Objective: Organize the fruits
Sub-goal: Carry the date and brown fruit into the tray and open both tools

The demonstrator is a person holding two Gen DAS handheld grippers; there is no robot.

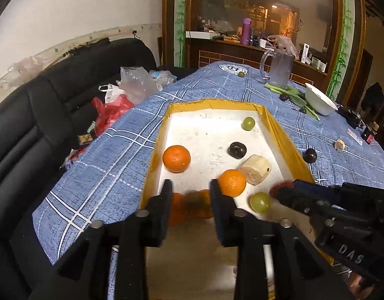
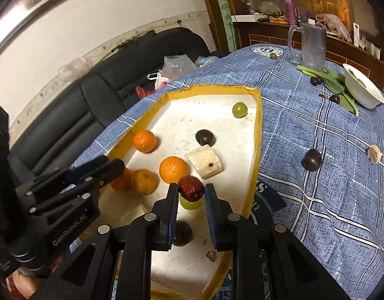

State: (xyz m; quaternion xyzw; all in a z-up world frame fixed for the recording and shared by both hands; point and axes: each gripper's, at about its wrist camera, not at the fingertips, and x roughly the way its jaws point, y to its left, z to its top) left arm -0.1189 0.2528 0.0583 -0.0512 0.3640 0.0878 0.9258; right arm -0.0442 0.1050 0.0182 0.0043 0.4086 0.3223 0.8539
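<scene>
A white tray with a yellow rim lies on the blue checked tablecloth. It holds oranges, green grapes, a dark plum and a pale cut chunk. My right gripper is shut on a red date above the tray's near part. My left gripper is open over the tray, with blurred oranges between and below its fingers.
On the cloth outside the tray lie a dark plum, a pale chunk, a green grape, more plums, greens, a white bowl and a clear jug. A black sofa stands left.
</scene>
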